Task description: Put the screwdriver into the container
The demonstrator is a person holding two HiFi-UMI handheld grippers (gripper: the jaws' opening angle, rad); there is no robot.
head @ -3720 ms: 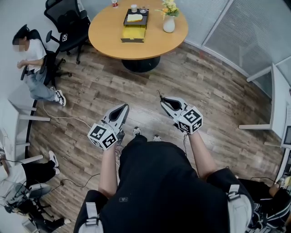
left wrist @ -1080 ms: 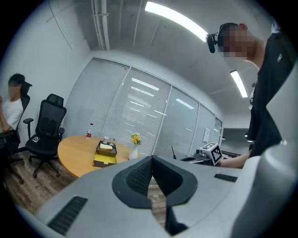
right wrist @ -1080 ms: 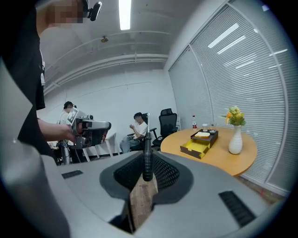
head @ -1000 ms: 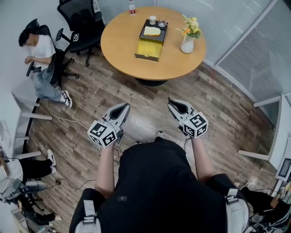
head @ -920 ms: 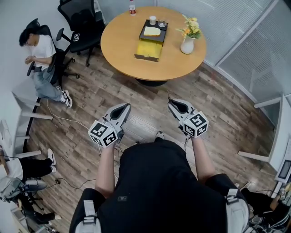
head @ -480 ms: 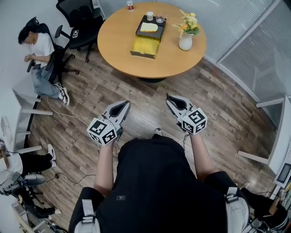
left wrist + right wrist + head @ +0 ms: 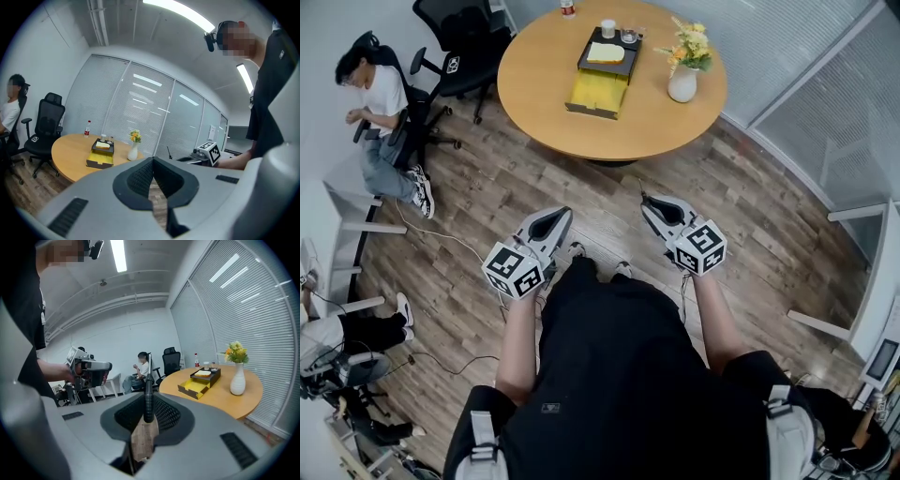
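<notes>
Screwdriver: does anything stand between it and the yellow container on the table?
Nothing visible does. The screwdriver, held in the right gripper, has only bare floor between it and the table; the container lies open there, with the vase off to one side.

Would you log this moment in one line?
right gripper: holds black-handled screwdriver | left gripper: shut | yellow box: on round wooden table
</notes>
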